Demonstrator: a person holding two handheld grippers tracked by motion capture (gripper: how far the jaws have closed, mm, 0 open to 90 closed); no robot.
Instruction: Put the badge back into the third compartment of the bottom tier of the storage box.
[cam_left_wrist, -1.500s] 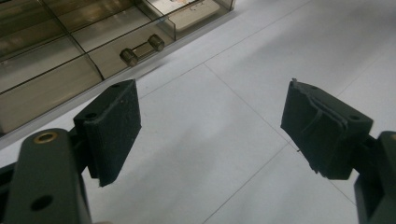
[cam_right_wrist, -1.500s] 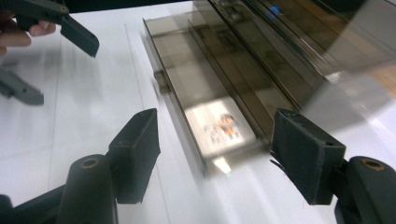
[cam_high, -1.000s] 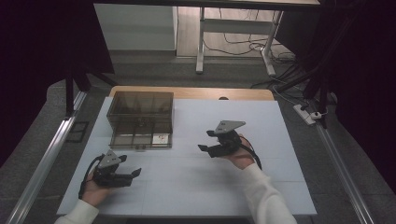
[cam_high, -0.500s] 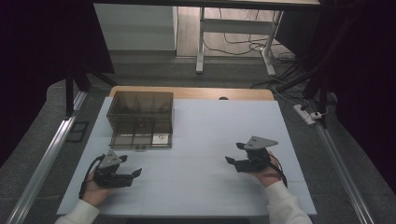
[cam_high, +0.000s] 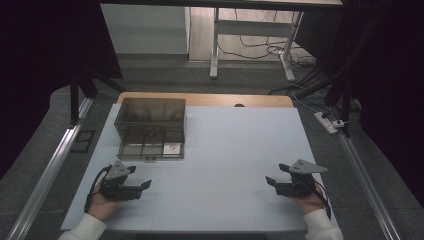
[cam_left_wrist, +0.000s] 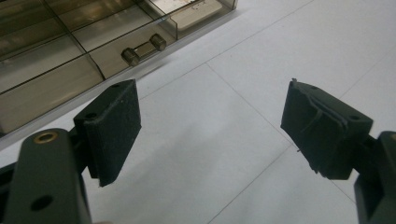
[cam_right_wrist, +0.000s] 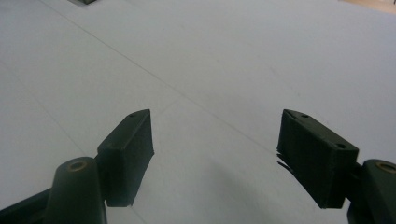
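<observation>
Grippers sit low at the near edge of the white table (cam_high: 235, 150), one at each corner, and neither holds anything.

Starting at the left, the left gripper (cam_high: 142, 185) rests in the person's hand close to the table top, with its jaws spread wide and nothing between them. In the left gripper view its two black pads (cam_left_wrist: 114, 126) point at bare table, and just beyond them stands the smoky see-through box (cam_high: 152, 127). That box sits on the left half of the table, toward the far edge, and is divided inside into compartments. Along its near bottom edge is a small metal handle (cam_left_wrist: 144, 49), probably the pull of a shallow drawer, and a pale card or label (cam_high: 171, 149) shows through the near right compartment. The left gripper's placement, near the box and aimed roughly toward it, suggests it is kept ready to steady or open it.

Moving right, the middle of the table is plain white sheet crossed by faint seams.

At the right, the right gripper (cam_high: 270, 181) lies well away from the box, near the table's right edge. Its jaws have just been opening and now stand apart, with only table surface seen between the pads (cam_right_wrist: 128, 156) in the right gripper view. Parked out there, it seems to be in a rest position, clear of the box and of the other hand.
</observation>
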